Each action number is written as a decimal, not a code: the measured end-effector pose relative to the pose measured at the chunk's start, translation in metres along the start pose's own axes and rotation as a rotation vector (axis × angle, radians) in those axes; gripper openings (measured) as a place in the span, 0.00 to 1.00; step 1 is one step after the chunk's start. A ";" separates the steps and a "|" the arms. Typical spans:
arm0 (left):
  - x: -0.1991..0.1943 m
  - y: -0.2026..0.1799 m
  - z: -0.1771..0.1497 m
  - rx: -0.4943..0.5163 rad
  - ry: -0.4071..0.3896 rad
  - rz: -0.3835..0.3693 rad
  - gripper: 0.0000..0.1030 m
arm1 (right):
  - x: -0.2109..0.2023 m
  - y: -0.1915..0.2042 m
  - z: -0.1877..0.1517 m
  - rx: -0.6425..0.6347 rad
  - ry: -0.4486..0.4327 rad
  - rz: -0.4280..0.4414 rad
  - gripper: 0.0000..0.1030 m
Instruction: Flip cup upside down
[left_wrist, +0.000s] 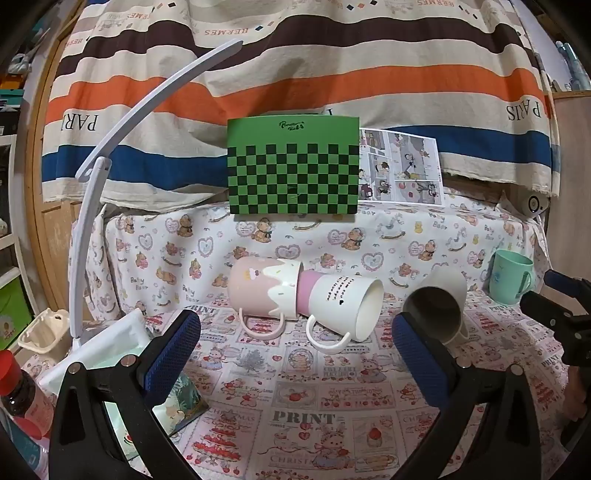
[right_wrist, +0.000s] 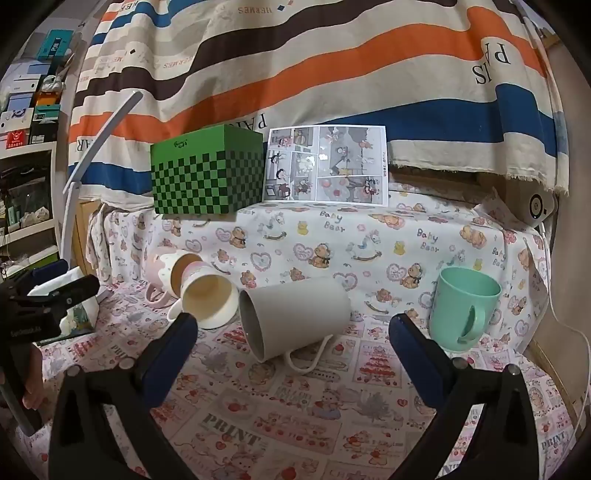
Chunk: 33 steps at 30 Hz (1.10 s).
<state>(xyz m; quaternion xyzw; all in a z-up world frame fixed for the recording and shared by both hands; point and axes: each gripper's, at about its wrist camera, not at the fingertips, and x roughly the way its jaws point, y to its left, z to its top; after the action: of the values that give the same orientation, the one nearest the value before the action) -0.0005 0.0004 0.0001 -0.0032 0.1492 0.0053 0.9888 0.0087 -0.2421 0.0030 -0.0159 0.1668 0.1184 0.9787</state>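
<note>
Three mugs lie on their sides on the printed tablecloth. A pink mug with white drip trim (left_wrist: 258, 288) (right_wrist: 162, 275) has a white and pink mug (left_wrist: 343, 302) (right_wrist: 208, 299) partly nested in its mouth. A grey mug (left_wrist: 437, 306) (right_wrist: 295, 317) lies to their right, its mouth towards the cameras. A mint green cup (left_wrist: 511, 275) (right_wrist: 461, 310) stands upright at the far right. My left gripper (left_wrist: 295, 354) is open and empty in front of the nested mugs. My right gripper (right_wrist: 291, 354) is open and empty in front of the grey mug.
A green checkered box (left_wrist: 293, 170) (right_wrist: 208, 173) and a comic sheet (left_wrist: 400, 166) (right_wrist: 327, 164) stand on the raised shelf behind. A white lamp arm (left_wrist: 92, 206), a white basket (left_wrist: 107, 350), a small carton and a red-capped bottle (left_wrist: 18, 395) crowd the left side.
</note>
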 end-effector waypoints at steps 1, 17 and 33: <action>0.000 0.000 0.000 0.001 0.006 -0.009 1.00 | 0.000 0.000 0.000 -0.007 -0.003 -0.003 1.00; 0.000 0.002 -0.001 0.004 0.004 0.002 1.00 | 0.001 0.000 0.000 -0.010 -0.002 -0.002 1.00; 0.001 0.002 -0.001 0.003 0.006 0.002 1.00 | -0.001 0.000 0.000 -0.010 -0.001 -0.001 1.00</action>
<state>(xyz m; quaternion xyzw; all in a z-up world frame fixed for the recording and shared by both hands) 0.0004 0.0027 -0.0016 -0.0015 0.1524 0.0062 0.9883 0.0077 -0.2422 0.0028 -0.0207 0.1659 0.1185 0.9788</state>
